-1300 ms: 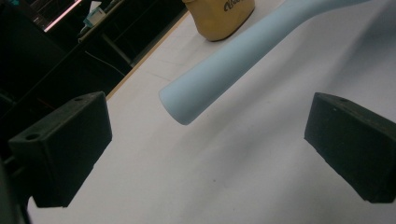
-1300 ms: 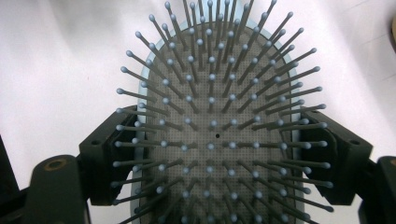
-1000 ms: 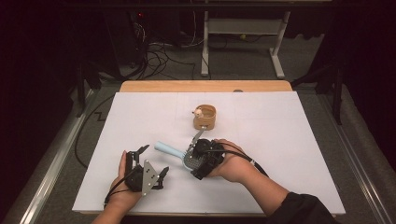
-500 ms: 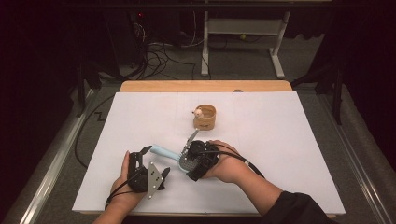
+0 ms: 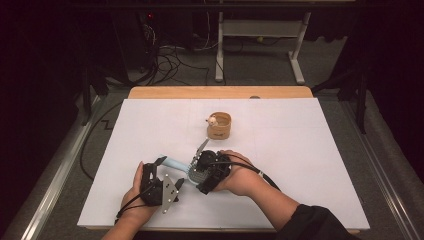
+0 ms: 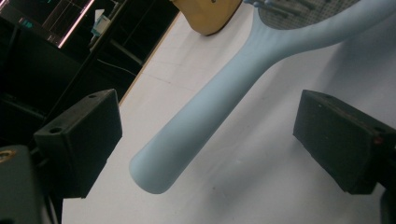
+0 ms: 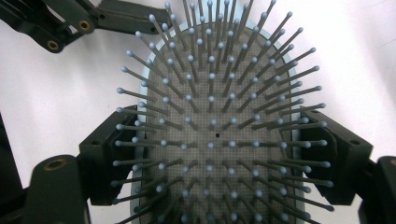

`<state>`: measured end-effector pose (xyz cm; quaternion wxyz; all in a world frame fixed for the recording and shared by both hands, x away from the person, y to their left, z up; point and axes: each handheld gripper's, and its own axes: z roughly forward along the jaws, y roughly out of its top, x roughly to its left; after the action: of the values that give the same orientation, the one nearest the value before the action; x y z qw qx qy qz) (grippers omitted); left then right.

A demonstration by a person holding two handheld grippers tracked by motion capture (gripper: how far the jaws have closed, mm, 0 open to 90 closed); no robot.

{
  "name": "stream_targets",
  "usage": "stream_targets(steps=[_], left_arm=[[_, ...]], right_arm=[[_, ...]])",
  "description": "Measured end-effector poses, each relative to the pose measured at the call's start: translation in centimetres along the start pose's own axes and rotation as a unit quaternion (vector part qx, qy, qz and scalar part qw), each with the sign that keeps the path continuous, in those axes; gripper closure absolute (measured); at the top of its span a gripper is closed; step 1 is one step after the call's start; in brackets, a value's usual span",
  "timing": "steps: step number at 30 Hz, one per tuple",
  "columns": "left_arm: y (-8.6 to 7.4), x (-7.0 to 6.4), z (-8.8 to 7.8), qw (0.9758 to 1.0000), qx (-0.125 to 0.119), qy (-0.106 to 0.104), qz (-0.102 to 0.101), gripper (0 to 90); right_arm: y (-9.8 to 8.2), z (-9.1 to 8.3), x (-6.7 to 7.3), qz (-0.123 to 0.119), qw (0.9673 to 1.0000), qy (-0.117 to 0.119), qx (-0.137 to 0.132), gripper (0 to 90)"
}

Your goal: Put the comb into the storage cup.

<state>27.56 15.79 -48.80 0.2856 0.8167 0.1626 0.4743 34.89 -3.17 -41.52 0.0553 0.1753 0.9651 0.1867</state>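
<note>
Nothing here can be read: no label, brand, number or sign shows clearly on anything on or around the table.

The right gripper (image 5: 200, 167) carries the pale blue hairbrush (image 5: 176, 163) down and left across the white table, bringing its handle between the jaws of the left gripper (image 5: 170, 172), which have just been closing without yet touching it.
</note>
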Motion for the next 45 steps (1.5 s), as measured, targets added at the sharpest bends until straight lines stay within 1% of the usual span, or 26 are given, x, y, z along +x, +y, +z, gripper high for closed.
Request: stream_targets(steps=[2, 3, 4, 10, 12, 14, 16, 22, 26, 29, 31, 35, 38, 45], left_arm=[[0.0, -0.1, 0.1, 1.0000, -0.002, -0.003, 0.003, 12.6], [0.1, -0.1, 0.1, 1.0000, -0.004, -0.006, 0.006, 16.5], [0.1, -0.2, 0.2, 1.0000, -0.003, -0.003, 0.006, 15.2], [0.4, -0.5, 0.2, 0.9998, -0.007, -0.005, 0.016, 16.1], [0.5, -0.6, 0.2, 0.9998, -0.008, -0.012, 0.016, 16.1], [0.6, -0.7, 0.2, 0.9997, -0.008, -0.014, 0.019, 16.0], [0.7, -0.7, 0.2, 0.9997, -0.013, -0.014, 0.018, 15.9], [0.9, -0.9, 0.4, 0.9995, -0.013, -0.021, 0.017, 16.7], [0.9, -0.9, 0.3, 0.9993, -0.014, -0.026, 0.021, 23.1], [0.9, -0.8, 0.2, 0.9994, -0.014, -0.019, 0.027, 28.3], [0.9, -0.8, 0.2, 0.9995, -0.013, -0.017, 0.025, 30.9], [1.0, -1.0, 0.2, 0.9992, -0.013, -0.018, 0.034, 34.3], [1.0, -1.2, 0.2, 0.9990, -0.014, -0.018, 0.039, 39.3], [1.1, -1.2, 0.2, 0.9991, -0.012, -0.020, 0.037, 47.3]], right_arm=[[0.1, -0.1, 0.0, 0.000, 1.0000, 0.000, 0.003, 20.6], [0.1, 0.0, 0.0, 0.001, 1.0000, 0.000, 0.001, 20.6], [0.2, 0.0, 0.0, 0.001, 1.0000, 0.002, 0.000, 20.6], [0.5, 0.2, 0.4, -0.003, 1.0000, 0.008, 0.000, 20.6], [0.6, 0.3, 0.5, -0.005, 1.0000, 0.007, 0.002, 20.6], [0.7, 0.4, 0.5, -0.002, 0.9999, 0.011, -0.001, 20.6], [0.7, 0.4, 0.5, -0.004, 0.9999, 0.012, 0.002, 20.6], [0.8, 0.7, 0.4, -0.004, 0.9999, 0.014, 0.003, 20.6], [0.9, 0.7, 0.5, -0.003, 0.9998, 0.018, 0.003, 20.5], [0.9, 0.8, 0.5, -0.001, 0.9998, 0.020, 0.001, 20.5], [0.9, 0.6, 0.4, 0.002, 0.9997, 0.022, 0.000, 20.5], [1.0, 0.6, 0.4, 0.007, 0.9997, 0.024, -0.001, 20.5], [1.1, 0.6, 0.5, 0.005, 0.9997, 0.024, -0.002, 20.5], [1.3, 0.4, 0.5, 0.009, 0.9996, 0.026, -0.005, 20.5]])
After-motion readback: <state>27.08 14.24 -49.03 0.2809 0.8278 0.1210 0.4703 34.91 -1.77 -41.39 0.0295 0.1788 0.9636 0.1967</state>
